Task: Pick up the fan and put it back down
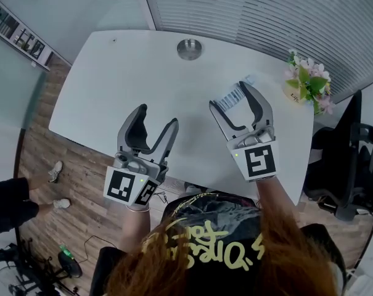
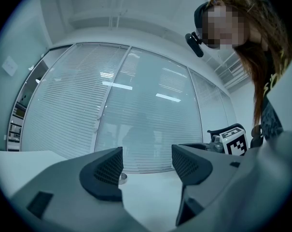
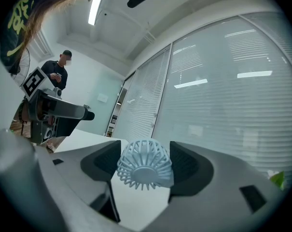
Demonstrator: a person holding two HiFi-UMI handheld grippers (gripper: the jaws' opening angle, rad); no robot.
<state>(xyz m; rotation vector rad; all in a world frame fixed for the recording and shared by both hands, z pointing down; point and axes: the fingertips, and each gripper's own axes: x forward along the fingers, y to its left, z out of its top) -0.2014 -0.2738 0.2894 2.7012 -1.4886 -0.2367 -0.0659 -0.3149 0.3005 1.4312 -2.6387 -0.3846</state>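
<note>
**1 fan, gripped on the right**

1 pale lattice fan (image 3: 145, 169) sits clamped between the right gripper's (image 1: 230, 96) pads, over the white table (image 1: 112, 79). It looks light with brittle ribs, so squeeze the cage sides gently. Left gripper (image 1: 157, 116): jaws apart, nothing between.

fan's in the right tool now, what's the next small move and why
Probably lower the right tool gently toward the table. The fan sits clamped between its pads and looks lifted clear of the white top, so only setting it down remains. The left tool is open and empty.
</note>
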